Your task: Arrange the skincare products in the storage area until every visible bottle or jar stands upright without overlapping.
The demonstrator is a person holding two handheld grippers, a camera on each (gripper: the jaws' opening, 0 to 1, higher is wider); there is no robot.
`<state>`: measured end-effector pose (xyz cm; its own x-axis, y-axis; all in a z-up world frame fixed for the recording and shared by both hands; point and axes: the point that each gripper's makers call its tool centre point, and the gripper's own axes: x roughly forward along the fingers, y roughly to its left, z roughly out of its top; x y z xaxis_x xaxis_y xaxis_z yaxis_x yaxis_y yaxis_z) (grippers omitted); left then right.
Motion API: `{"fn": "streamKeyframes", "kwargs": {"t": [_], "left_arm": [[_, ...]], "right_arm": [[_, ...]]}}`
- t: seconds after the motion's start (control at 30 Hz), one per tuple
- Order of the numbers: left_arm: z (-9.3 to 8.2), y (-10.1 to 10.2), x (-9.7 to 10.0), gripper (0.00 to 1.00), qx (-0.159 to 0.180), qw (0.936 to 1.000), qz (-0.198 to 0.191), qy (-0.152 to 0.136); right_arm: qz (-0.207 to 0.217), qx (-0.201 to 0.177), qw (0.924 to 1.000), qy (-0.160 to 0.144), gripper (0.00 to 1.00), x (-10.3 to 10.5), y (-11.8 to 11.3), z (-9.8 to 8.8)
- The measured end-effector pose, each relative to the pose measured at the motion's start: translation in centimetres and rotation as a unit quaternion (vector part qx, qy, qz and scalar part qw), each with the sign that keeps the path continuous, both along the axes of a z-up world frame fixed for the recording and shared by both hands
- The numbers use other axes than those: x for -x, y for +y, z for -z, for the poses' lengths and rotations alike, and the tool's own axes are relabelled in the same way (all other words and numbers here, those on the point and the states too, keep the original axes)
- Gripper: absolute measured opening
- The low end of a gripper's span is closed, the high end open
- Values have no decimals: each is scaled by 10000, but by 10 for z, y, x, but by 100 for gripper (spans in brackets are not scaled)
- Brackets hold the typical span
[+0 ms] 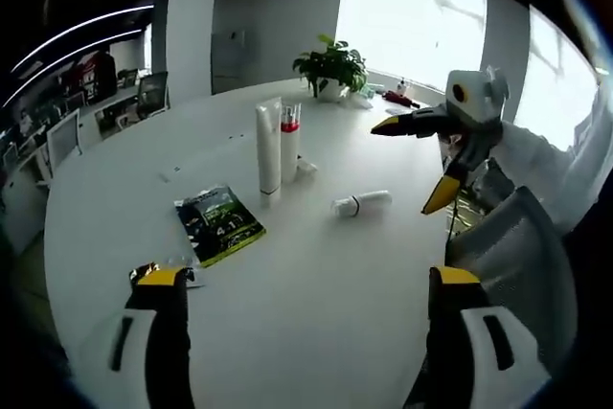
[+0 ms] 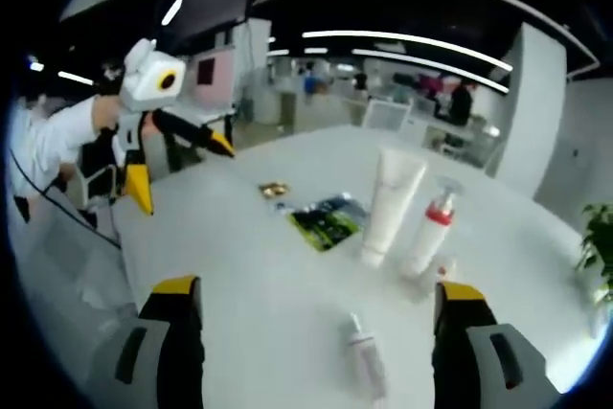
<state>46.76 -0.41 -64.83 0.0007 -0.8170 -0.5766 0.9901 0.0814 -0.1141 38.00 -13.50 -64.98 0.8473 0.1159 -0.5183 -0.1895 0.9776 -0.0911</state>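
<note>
Fallen bottle (image 2: pixel 365 363) lies between the open right claw (image 2: pixel 314 302) tips.

White round table (image 1: pixel 316 284). Green-and-black packet (image 1: pixel 219 224) lies flat on it, with a small gold sachet (image 2: pixel 273 190) just beside it on the table top. Potted plant (image 1: pixel 332 68) at the table's far edge. Office chairs (image 1: pixel 151 93) and desks beyond the table, bright window (image 1: pixel 412 16) behind the plant.

green packet (image 1: pixel 219 224), print too small to read
</note>
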Motion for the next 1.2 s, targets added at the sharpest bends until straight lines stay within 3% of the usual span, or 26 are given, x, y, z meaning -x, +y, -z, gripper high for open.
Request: {"fn": "streamKeyframes", "kwargs": {"t": [0.67, 1.2], "left_arm": [[-3, 19, -7, 99, 111, 9998, -187, 0], [-7, 8, -4, 99, 256, 9993, -249, 68]], "right_arm": [[136, 154, 9998, -37, 100, 9, 0, -12], [-84, 346, 9994, 37, 100, 4, -9, -8]]}}
